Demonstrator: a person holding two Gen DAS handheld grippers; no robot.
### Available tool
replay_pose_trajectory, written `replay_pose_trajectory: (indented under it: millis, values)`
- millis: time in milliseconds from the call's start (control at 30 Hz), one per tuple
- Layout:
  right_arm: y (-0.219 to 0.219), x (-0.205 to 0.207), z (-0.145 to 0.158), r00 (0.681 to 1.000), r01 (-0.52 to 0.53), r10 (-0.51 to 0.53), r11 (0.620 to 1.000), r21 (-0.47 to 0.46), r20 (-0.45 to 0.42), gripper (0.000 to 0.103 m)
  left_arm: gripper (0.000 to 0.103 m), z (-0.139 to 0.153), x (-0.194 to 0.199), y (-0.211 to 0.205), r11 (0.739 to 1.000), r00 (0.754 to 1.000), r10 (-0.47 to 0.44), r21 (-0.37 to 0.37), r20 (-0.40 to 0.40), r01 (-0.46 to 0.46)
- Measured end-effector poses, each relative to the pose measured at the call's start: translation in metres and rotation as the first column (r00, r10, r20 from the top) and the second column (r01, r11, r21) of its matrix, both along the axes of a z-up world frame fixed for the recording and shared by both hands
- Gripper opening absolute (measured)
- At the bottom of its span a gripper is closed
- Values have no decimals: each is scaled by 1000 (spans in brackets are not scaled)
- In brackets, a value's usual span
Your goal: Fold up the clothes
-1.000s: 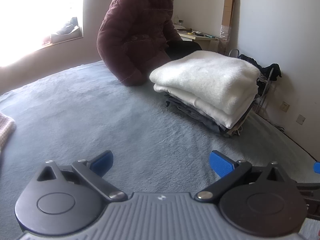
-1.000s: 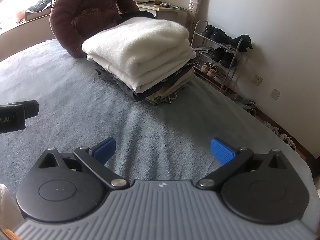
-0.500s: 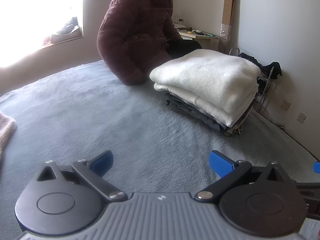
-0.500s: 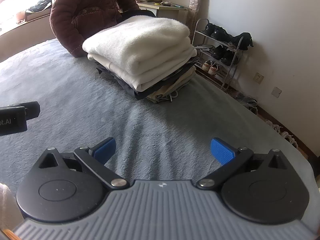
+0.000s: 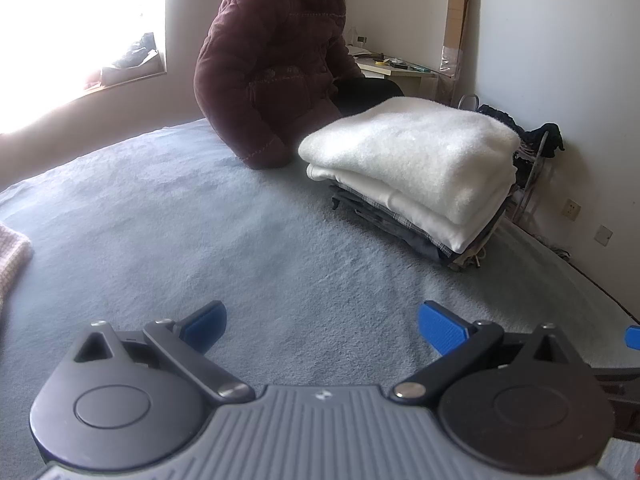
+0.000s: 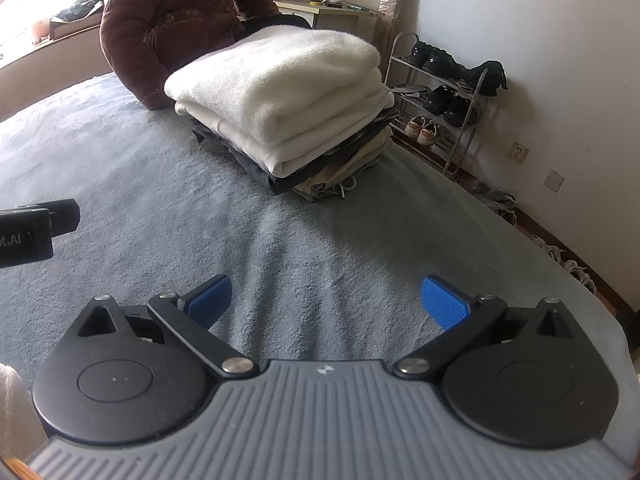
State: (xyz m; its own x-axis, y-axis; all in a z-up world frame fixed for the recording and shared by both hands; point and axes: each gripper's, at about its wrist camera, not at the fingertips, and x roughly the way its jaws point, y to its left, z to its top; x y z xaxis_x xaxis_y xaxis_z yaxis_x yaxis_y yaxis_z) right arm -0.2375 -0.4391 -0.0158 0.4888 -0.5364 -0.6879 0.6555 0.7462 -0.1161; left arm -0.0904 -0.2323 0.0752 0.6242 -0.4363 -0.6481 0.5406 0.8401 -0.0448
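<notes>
**A:** so what's each claw doing?

**B:** left claw [image 5: 322, 322] is spread wide, blue-tipped fingers [image 5: 442, 328] well apart, nothing between them. It hangs just above the grey-blue fuzzy bed cover [image 5: 200, 220]. Right claw [image 6: 326, 298] is the same: jaws wide, empty, over the same cover [image 6: 160, 184].

**A:** and the clothes?

**B:** there's a stack of folded clothes [image 5: 420, 176] on the bed, far and to the right in the left wrist view, well apart from both claws. A thick white fleecy folded piece [image 6: 280, 76] lies on top, a cream one under it, then dark and plaid layers, with something beige with a drawstring at the bottom. In the right wrist view the stack [image 6: 296, 120] sits straight ahead, far side of the bed.

**A:** anything else?

**B:** a person in a maroon padded jacket [image 5: 272, 64] sits at the far edge of the bed, just behind the stack. A bit of pink knitted fabric [image 5: 12, 256] pokes in at the left edge. Right of the bed there's a metal wire shoe rack [image 6: 440, 96] with dark shoes against the white wall, and a pale desk [image 6: 328, 12] in the far corner.
</notes>
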Motion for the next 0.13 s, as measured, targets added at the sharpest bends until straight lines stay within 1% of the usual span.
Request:
replay_pose_trajectory:
  millis: [133]
  values:
    - [0, 0, 1, 1000, -1, 1, 1000, -1, 5, 102, 103, -1, 0, 0, 1000, 1000, 3, 3, 0, -3]
